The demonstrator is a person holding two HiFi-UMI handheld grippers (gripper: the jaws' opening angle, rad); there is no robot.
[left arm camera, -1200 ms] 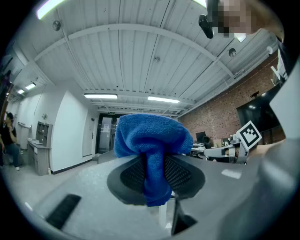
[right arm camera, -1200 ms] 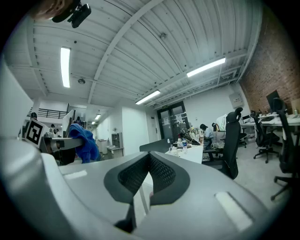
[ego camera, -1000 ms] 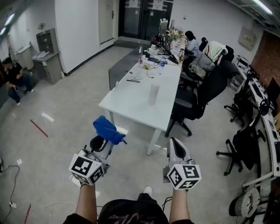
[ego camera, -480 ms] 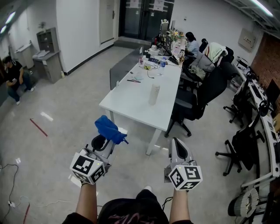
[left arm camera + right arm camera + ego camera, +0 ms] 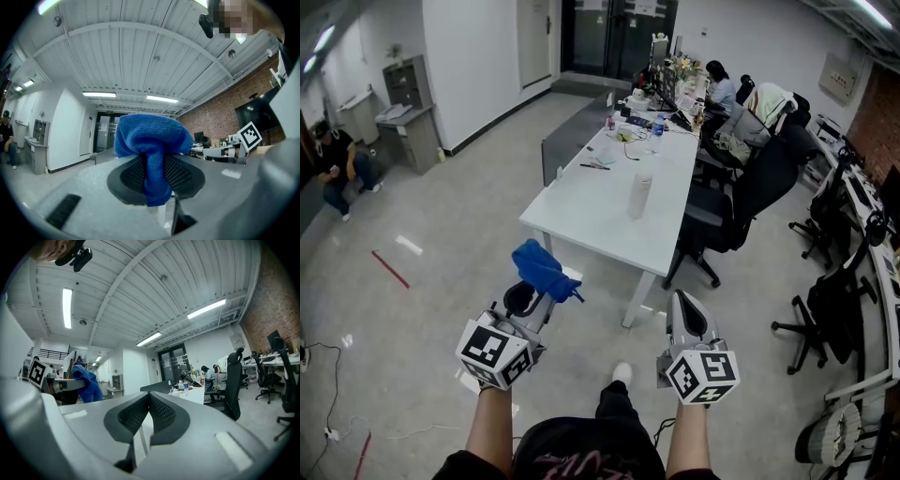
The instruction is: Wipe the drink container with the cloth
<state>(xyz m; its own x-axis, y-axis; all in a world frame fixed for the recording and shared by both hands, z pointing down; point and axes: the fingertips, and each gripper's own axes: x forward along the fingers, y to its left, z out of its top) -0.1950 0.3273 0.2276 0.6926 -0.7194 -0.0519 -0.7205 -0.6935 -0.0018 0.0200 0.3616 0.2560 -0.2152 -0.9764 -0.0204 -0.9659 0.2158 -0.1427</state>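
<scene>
At twelve o'clock a drink container stands on the bench. Left tongs clench the cloth, right tongs clenched empty; a loose pinch could drop it.

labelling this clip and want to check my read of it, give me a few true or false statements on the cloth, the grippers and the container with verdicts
1. The left gripper is shut on a blue cloth. True.
2. The right gripper holds the drink container. False: its jaws are together on nothing, and the container is on the white table.
3. The drink container stands upright on the table. True.
4. The cloth is pressed against the drink container. False: it is held in the air, short of the table, with open floor between them.
5. In the head view, black office chairs stand along the table's right side. True.
</scene>
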